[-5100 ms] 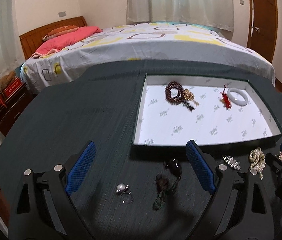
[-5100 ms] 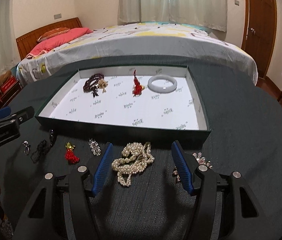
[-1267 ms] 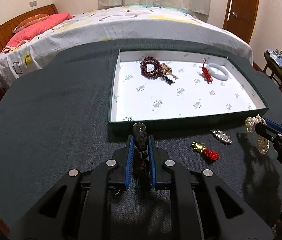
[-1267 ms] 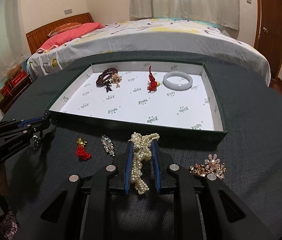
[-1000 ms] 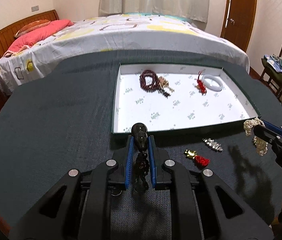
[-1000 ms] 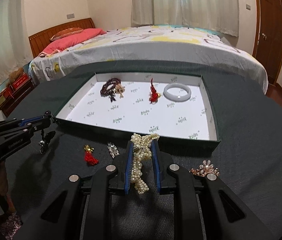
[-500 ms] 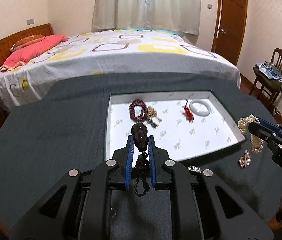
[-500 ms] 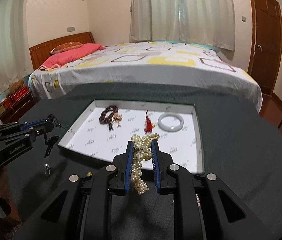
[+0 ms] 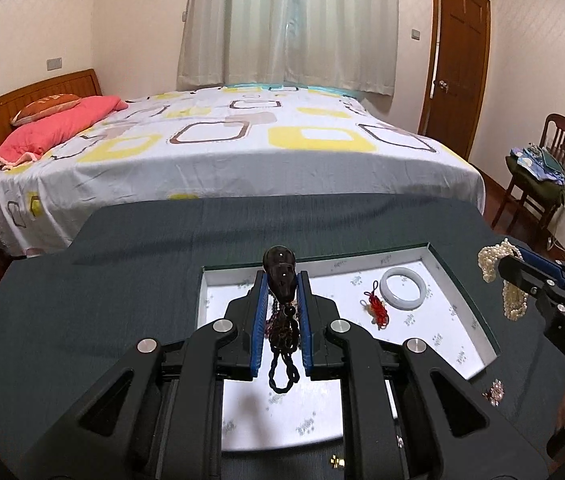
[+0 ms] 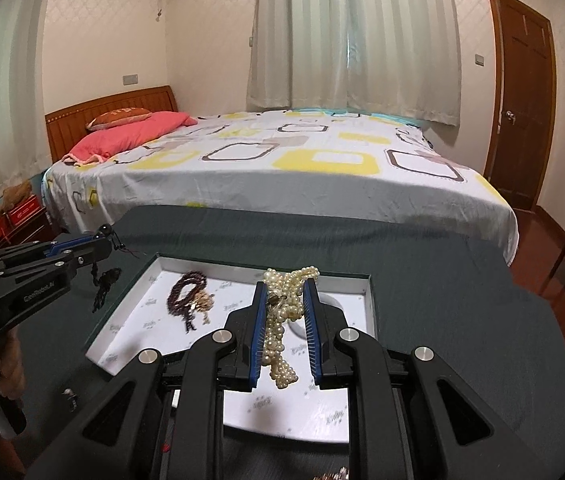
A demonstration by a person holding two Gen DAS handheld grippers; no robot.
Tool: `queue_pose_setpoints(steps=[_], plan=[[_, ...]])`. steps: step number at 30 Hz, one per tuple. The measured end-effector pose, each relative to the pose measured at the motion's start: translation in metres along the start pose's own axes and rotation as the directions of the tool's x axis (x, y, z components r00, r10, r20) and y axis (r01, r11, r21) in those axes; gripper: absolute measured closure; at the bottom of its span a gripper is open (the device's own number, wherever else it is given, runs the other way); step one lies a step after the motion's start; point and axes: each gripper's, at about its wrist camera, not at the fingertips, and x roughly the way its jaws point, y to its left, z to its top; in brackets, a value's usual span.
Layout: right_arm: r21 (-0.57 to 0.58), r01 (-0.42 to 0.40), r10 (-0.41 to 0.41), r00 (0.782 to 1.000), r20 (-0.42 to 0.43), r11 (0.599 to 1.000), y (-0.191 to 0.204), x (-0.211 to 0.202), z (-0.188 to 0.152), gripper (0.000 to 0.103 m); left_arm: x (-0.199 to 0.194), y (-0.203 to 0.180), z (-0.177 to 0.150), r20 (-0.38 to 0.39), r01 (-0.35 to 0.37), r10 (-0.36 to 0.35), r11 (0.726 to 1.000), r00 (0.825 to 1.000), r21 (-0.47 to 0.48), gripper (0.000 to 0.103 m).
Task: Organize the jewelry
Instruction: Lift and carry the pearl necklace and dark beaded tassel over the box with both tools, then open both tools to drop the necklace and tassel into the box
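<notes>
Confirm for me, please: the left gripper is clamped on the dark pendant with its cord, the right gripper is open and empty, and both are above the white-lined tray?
Not quite: the right gripper is shut on the pearl necklace, as the right wrist view shows. The left gripper does clamp the dark pendant, both above the tray.

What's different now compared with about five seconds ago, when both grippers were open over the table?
The left gripper has shut on the dark pendant necklace, the right gripper on the pearl necklace; both are lifted over the tray. Brown beads, red tassel and white bangle lie unmoved.
</notes>
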Motion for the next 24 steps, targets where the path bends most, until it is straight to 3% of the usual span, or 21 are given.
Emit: queue_pose_setpoints(steps=[12, 24], plan=[[0.032, 0.016, -0.009, 0.982, -0.191, 0.999, -0.018, 0.079, -0.043, 0.084, 0.086, 0.002, -0.042, -0.184, 0.001, -0.003, 1.000, 0.983, -0.009, 0.088], [0.047, 0.016, -0.002, 0.960, -0.280, 0.999, -0.026, 0.104, -0.062, 0.084, 0.113, 0.005, -0.063, -0.276, 0.006, -0.007, 1.000, 0.961, -0.005, 0.088]])
